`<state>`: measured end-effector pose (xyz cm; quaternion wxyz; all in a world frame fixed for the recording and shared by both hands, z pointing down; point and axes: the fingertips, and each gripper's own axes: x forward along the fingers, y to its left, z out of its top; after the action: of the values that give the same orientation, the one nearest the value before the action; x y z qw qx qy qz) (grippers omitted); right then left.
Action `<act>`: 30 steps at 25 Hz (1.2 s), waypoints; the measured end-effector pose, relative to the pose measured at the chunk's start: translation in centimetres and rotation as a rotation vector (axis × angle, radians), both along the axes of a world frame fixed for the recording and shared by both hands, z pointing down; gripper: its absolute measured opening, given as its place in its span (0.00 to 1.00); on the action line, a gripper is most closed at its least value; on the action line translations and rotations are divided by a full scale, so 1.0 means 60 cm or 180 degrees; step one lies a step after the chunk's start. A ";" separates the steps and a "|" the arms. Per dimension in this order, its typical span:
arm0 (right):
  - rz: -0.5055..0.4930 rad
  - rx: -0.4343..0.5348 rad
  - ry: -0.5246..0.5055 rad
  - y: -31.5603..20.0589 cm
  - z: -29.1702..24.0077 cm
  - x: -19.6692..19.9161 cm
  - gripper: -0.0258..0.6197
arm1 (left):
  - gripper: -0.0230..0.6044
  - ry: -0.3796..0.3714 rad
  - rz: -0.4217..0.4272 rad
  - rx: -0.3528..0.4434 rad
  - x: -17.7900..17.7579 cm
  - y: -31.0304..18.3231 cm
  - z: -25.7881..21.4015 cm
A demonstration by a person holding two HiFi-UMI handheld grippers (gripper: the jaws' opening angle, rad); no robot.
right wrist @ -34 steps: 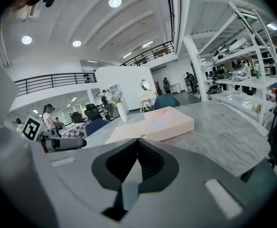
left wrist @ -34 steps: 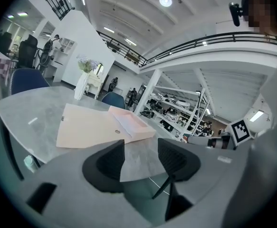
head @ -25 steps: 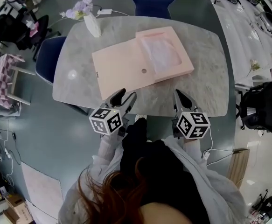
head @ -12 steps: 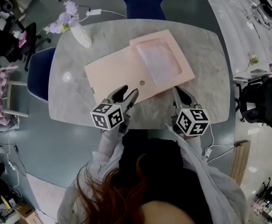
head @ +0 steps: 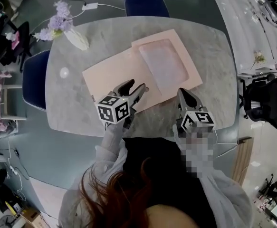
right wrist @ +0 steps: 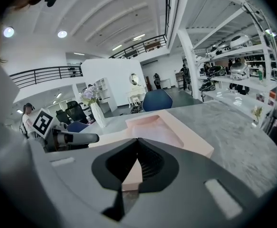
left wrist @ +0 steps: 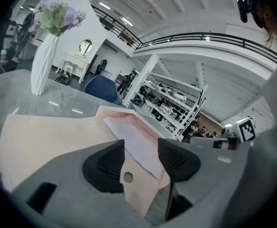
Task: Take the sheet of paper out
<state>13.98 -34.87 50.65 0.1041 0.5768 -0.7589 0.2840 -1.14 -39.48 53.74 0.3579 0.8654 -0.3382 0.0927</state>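
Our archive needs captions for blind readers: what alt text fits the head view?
A left gripper and right gripper reach over a table toward an open pink folder holding paper. A vase stands far left.

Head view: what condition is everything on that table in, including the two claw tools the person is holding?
Pink folder: open, cover laid out flat.
Sheet of paper: lying inside the folder's tray half, not yet taken out.
Vase of flowers: upright.
Left gripper: jaws apart, empty, over the cover.
Right gripper: jaws together, empty, at the folder's near edge.
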 end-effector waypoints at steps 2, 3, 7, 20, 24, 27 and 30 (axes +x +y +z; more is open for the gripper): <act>0.0009 -0.0017 0.0002 -0.010 0.005 0.000 0.06 | 0.38 -0.0076 0.0036 0.0023 0.006 -0.025 0.009; 0.0015 -0.0023 0.0002 -0.014 0.006 0.001 0.06 | 0.37 -0.0123 0.0054 0.0037 0.010 -0.038 0.014; 0.0045 -0.0060 -0.0011 -0.030 0.013 0.001 0.06 | 0.38 -0.0319 0.0101 0.0066 0.024 -0.087 0.039; 0.0088 -0.0142 -0.0045 -0.069 0.034 0.000 0.06 | 0.55 -0.0857 0.0100 0.0051 0.062 -0.231 0.120; 0.0127 -0.0163 -0.0036 -0.074 0.039 0.006 0.06 | 0.56 -0.1059 0.0181 0.0085 0.077 -0.259 0.144; 0.0162 -0.0191 -0.0022 -0.076 0.043 0.009 0.06 | 0.57 -0.1218 0.0278 0.0143 0.090 -0.270 0.162; 0.0188 -0.0218 -0.0011 -0.076 0.048 0.014 0.06 | 0.57 -0.1438 0.0297 0.0323 0.098 -0.284 0.172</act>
<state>14.82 -39.42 53.52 0.1140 0.5945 -0.7315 0.3137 4.74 -56.50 64.04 0.2245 0.8543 -0.3735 0.2833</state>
